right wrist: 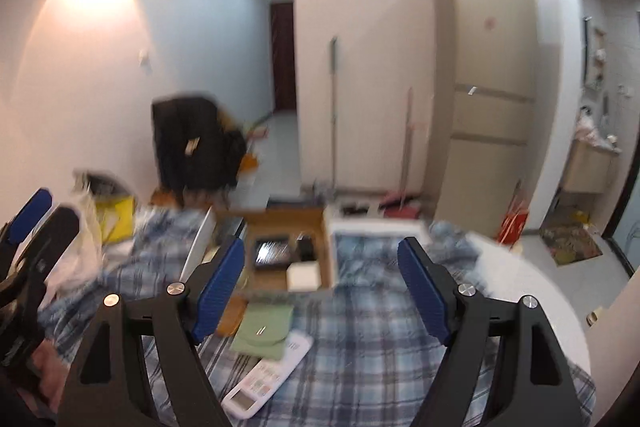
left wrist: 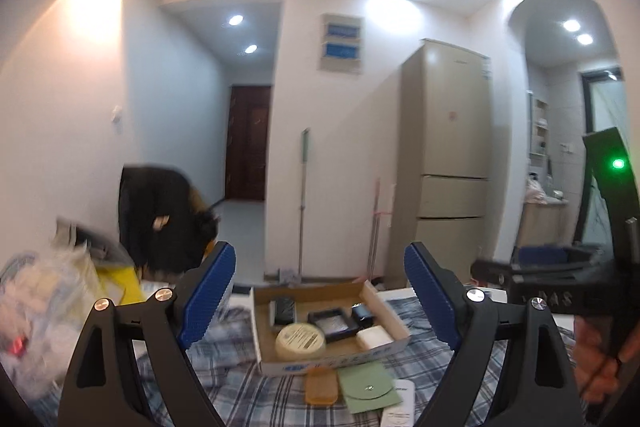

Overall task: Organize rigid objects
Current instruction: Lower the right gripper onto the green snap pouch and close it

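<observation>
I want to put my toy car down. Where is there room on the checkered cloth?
The checkered cloth lies bare to the right of the white remote and green pouch, below the white box. It is crowded inside the cardboard tray and along its near edge, by the orange case.

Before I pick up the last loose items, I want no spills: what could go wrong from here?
The cardboard box sits on a rumpled plaid cloth, so a nudge might tip it. The orange case, green pouch and white remote lie close together or overlapping; gripping one may drag another. The box looks nearly full, so placing more could knock the round tin.
</observation>
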The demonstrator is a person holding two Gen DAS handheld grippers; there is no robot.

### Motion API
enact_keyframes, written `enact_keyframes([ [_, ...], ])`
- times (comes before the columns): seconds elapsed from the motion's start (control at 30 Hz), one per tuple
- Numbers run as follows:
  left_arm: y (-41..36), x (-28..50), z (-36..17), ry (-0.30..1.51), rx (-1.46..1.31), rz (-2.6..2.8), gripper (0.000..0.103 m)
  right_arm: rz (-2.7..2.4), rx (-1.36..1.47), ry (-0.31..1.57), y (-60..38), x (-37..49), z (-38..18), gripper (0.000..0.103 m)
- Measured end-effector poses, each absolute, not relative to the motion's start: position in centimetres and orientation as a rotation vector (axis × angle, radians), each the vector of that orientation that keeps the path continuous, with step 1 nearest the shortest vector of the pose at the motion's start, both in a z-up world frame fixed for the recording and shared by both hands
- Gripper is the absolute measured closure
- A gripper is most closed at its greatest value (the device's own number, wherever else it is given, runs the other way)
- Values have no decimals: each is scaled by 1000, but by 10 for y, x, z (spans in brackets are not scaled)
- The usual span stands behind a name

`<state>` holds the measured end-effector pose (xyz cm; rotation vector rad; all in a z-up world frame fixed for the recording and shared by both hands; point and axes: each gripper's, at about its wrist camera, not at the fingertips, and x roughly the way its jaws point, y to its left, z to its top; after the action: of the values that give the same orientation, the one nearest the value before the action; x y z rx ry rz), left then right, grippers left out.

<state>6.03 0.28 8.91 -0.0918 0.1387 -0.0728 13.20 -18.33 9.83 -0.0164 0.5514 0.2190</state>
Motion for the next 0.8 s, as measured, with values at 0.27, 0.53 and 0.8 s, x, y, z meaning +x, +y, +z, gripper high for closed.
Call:
enact_keyframes([
  [0.27, 34, 92, 40, 280, -216, -31, 15, 246, -6, 882, -148, 179, 16, 22],
  [0.53, 46, 108, 12, 296, -173, 100, 15, 230, -163, 1012, -112, 207, -48, 22],
  [0.8, 60, 118, -3, 367, -243, 100, 15, 224, -115, 1093, -108, 232, -68, 22],
])
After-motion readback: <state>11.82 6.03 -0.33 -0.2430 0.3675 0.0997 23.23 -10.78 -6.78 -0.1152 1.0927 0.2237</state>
